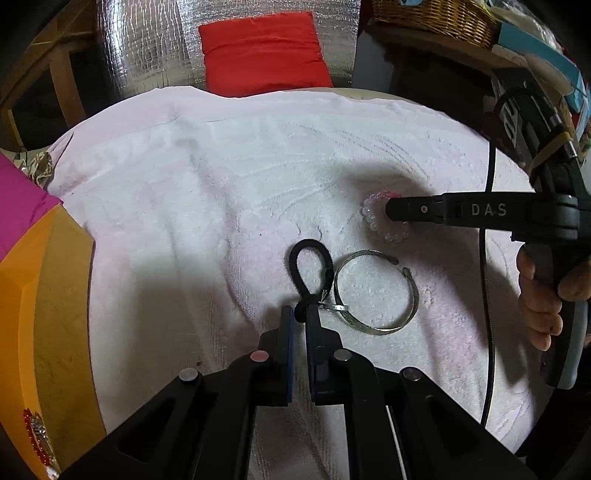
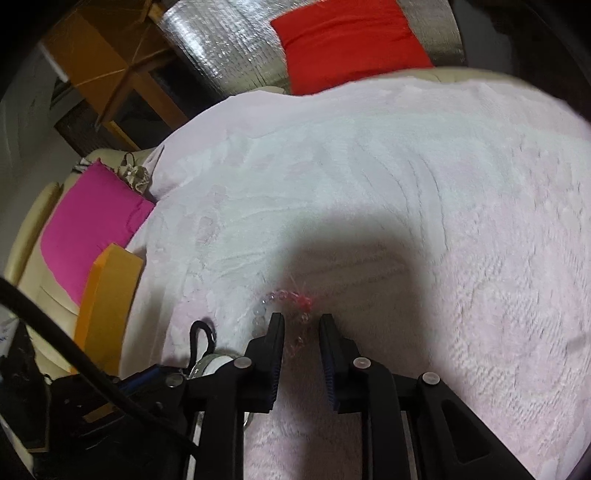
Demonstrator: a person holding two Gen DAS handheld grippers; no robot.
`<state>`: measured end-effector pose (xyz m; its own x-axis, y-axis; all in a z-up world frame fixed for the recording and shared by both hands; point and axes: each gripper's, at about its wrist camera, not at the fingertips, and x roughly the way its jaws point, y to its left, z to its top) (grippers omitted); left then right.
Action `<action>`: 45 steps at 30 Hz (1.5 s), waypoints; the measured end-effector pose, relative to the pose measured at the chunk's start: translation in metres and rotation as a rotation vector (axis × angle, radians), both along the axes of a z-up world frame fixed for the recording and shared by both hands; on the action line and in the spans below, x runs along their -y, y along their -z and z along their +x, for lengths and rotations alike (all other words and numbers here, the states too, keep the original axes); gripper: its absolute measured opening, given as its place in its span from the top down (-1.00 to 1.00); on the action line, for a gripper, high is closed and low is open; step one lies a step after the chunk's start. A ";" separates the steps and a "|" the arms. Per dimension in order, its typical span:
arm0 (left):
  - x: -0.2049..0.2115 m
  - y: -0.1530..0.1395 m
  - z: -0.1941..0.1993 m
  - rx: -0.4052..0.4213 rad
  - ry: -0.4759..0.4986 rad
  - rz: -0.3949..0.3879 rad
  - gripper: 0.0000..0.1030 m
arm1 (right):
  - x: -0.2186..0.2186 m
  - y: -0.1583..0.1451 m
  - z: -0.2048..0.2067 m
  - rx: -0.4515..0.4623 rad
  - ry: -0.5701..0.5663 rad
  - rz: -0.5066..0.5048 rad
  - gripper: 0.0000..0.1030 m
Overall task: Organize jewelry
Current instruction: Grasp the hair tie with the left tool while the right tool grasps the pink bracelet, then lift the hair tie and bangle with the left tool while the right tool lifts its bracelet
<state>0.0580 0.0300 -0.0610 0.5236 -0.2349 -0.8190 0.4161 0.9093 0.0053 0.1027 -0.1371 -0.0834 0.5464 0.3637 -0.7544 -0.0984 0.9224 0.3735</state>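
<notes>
On the pale pink towel lie a black hair tie, a silver open bangle and a clear-and-pink beaded bracelet. My left gripper is shut on the lower end of the black hair tie, right beside the bangle. My right gripper is open, its fingers straddling the beaded bracelet on the towel; its finger also shows in the left wrist view. An orange jewelry box stands at the left with a red beaded piece inside.
A magenta cloth and the orange box lie at the towel's left edge. A red cushion sits beyond the far edge against silver foil. A wicker basket stands on a dark table at the back right.
</notes>
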 end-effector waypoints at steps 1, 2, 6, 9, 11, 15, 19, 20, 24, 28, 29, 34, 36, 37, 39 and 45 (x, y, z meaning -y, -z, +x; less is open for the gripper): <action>0.001 0.001 0.000 0.000 -0.002 0.011 0.87 | -0.004 -0.001 -0.001 0.020 -0.003 -0.034 0.67; 0.001 0.003 0.001 -0.005 -0.001 0.018 0.87 | -0.007 -0.001 -0.001 0.032 -0.006 -0.063 0.78; 0.000 0.005 0.003 -0.011 -0.006 0.014 0.87 | -0.006 -0.004 -0.003 0.064 -0.008 -0.080 0.83; -0.003 -0.003 0.002 0.017 -0.023 -0.012 0.87 | -0.004 -0.010 -0.008 0.103 -0.011 -0.069 0.83; -0.004 -0.008 0.001 0.036 -0.033 -0.026 0.89 | -0.003 -0.016 -0.011 0.126 -0.011 -0.058 0.83; -0.008 -0.019 -0.001 0.077 -0.054 -0.054 0.90 | -0.002 -0.027 -0.016 0.153 -0.022 -0.025 0.83; -0.008 -0.025 -0.005 0.099 -0.047 -0.056 0.90 | -0.002 -0.034 -0.022 0.177 -0.030 -0.012 0.83; -0.007 -0.024 -0.005 0.092 -0.031 -0.055 0.90 | -0.002 -0.036 -0.023 0.181 -0.029 -0.012 0.83; 0.000 -0.016 -0.006 0.073 0.010 0.001 0.90 | 0.000 -0.038 -0.025 0.184 -0.025 -0.010 0.83; -0.001 -0.006 0.001 0.024 -0.019 0.004 0.56 | 0.005 -0.035 -0.025 0.172 -0.015 -0.015 0.83; -0.002 -0.006 0.004 0.020 -0.035 -0.013 0.49 | 0.007 -0.034 -0.025 0.170 -0.015 -0.015 0.83; -0.003 -0.008 0.026 0.027 -0.124 -0.086 0.30 | 0.013 -0.029 -0.025 0.155 -0.011 -0.010 0.83; -0.001 -0.005 0.037 0.023 -0.150 -0.103 0.30 | 0.014 -0.028 -0.025 0.149 -0.011 -0.006 0.83; 0.001 -0.003 0.041 0.018 -0.157 -0.107 0.30 | 0.016 -0.028 -0.025 0.145 -0.011 -0.002 0.83; 0.006 0.002 0.047 0.004 -0.151 -0.106 0.31 | 0.017 -0.027 -0.026 0.141 -0.010 0.003 0.83; 0.026 0.014 0.050 -0.025 -0.090 -0.036 0.85 | 0.019 -0.027 -0.024 0.132 -0.015 0.006 0.83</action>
